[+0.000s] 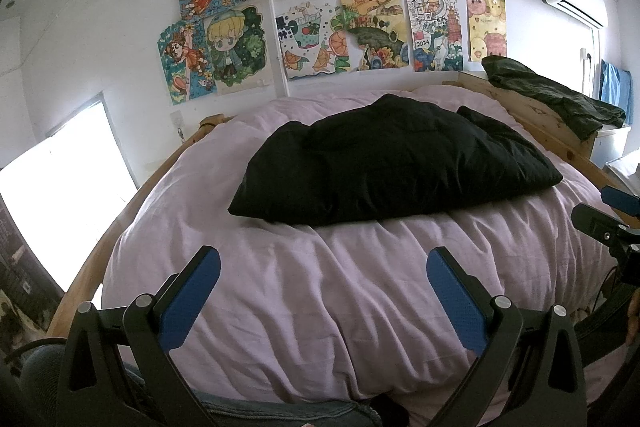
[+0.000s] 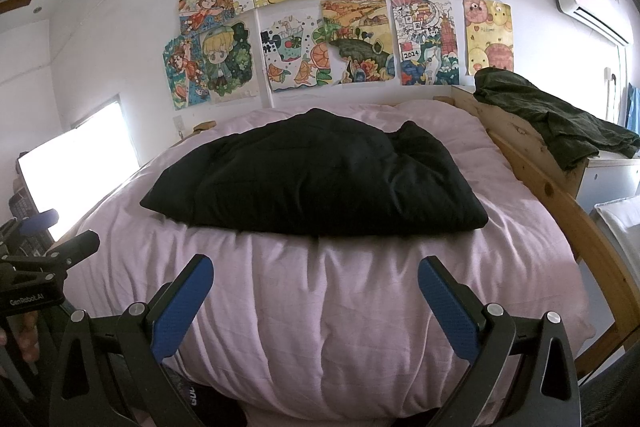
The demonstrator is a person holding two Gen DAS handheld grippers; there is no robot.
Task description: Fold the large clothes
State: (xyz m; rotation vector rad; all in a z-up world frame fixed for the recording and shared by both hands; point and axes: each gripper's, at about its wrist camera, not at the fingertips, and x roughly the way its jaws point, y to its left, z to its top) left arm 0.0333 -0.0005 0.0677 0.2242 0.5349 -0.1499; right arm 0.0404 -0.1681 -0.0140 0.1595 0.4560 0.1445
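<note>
A black padded garment (image 1: pixel 384 163) lies folded in a thick bundle on the pink duvet (image 1: pixel 320 287), toward the far half of the bed. It also shows in the right wrist view (image 2: pixel 320 179). My left gripper (image 1: pixel 324 263) is open and empty, held above the near part of the duvet, short of the garment. My right gripper (image 2: pixel 316 267) is open and empty too, at the same distance from the garment, to the right of the left one. The right gripper's side shows at the edge of the left wrist view (image 1: pixel 616 223).
A wooden bed frame (image 2: pixel 560 195) runs along the right side, with a dark green garment (image 2: pixel 552 119) draped over its far corner. Drawings (image 1: pixel 332 7) cover the wall behind the bed. A bright window (image 1: pixel 60 195) is on the left. An air conditioner (image 2: pixel 580 3) hangs upper right.
</note>
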